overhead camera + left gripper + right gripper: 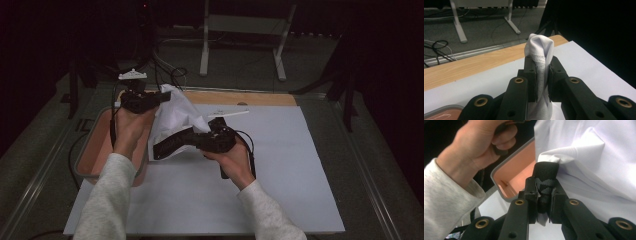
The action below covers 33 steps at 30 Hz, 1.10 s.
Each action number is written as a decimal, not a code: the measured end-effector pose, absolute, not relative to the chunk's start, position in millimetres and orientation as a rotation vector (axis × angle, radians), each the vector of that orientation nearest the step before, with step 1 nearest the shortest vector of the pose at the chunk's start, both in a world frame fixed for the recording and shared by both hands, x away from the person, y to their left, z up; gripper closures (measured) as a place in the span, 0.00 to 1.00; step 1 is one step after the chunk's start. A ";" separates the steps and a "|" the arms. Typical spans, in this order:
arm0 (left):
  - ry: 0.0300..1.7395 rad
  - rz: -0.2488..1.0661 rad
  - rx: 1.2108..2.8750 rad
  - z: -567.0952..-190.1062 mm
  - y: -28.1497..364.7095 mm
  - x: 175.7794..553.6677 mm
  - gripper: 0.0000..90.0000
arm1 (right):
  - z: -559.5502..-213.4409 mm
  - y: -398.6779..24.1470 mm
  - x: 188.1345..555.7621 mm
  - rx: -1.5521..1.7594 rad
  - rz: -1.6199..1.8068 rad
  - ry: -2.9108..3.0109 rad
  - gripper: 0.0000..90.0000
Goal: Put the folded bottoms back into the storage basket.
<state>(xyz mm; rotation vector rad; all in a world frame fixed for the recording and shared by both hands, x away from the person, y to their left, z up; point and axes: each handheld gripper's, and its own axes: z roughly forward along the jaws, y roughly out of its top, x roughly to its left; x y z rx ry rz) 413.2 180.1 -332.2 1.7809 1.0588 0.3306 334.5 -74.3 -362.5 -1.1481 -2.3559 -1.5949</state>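
- The table (280,200), covered with a flat white sheet and edged at the far side by a strip of light wood, is seen beneath both hand-held grippers.
- A crumpled white cloth garment (175,117) is held up off the table between the two hand-held grippers, to the right of the left one and just above and behind the right one.
- A shallow salmon-pink plastic tray with a grey rim (92,150) is seen directly below the left hand-held gripper, at the left edge of the white sheet; in the right gripper view its open corner (511,173) lies just beyond the jaws, to their upper left.
- The left black hand-held gripper (541,72) is pressed together on a bunched fold of the white garment (540,50), which stands up out of the jaws and hangs down below them.
- The right black hand-held gripper (544,195) is pressed together on a black band of fabric (545,173) at the edge of the white garment (594,157); the white cloth spreads away above and to the right of the jaws.
- In the high view, the left hand-held gripper (162,97) is held higher and farther from the person, and the right one (160,149) lower, pointing toward the tray.
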 end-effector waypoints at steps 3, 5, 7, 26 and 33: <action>1.061 0.335 1.777 -331.2 181.5 412.6 0.90 | -359.4 -70.4 335.2 -1.134 -1.603 -2.350 0.90; 1.060 0.340 1.777 -330.2 182.5 411.9 0.90 | -358.0 -67.6 335.7 -1.128 -1.611 -2.348 0.90; 1.061 0.345 1.778 -328.9 183.2 410.9 0.90 | -357.0 -65.1 336.7 -1.114 -1.618 -2.349 0.90; 1.079 0.388 1.774 -319.9 199.6 404.9 0.90 | -349.0 -38.8 335.8 -1.094 -1.622 -2.348 0.90; 1.102 0.411 1.767 -319.1 214.2 401.8 0.90 | -353.1 -27.8 332.8 -1.084 -1.599 -2.372 0.90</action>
